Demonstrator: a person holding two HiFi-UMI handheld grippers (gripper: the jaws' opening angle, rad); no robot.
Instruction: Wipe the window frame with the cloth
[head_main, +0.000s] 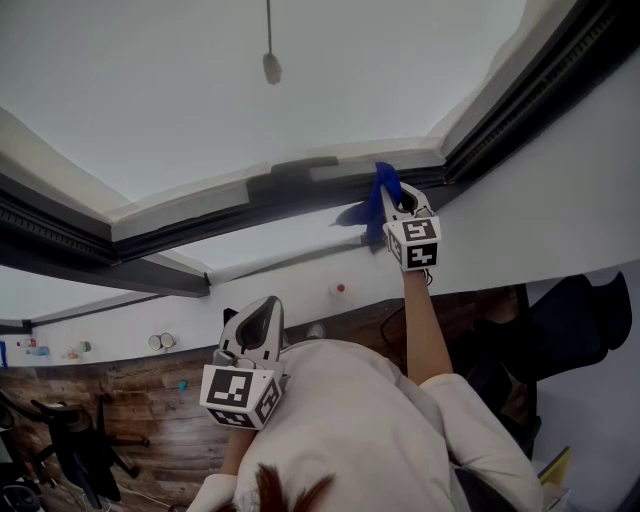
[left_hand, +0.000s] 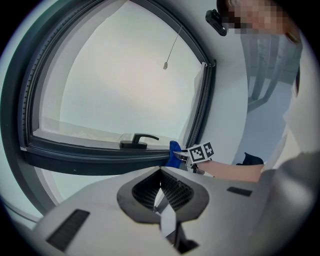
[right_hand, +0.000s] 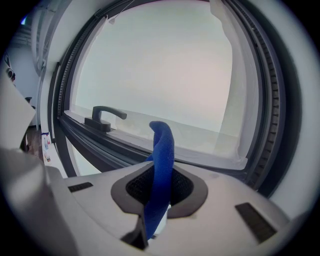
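Gripped the blue cloth (right_hand: 161, 165) between the clenched jaws of the right hand-held gripper (right_hand: 159, 210), with a loose fold standing up out of them. Reached that arm out and held the cloth up against the lower rail of the dark window frame (head_main: 200, 215), near the frame's right corner. Showed, in the right gripper view, the window handle (right_hand: 102, 117) on the same rail, to the left of the cloth and apart from it. Held the left hand-held gripper (head_main: 266, 308) low by the person's chest, well apart from the frame. Pointed it toward the window, jaws pressed together with nothing between them.
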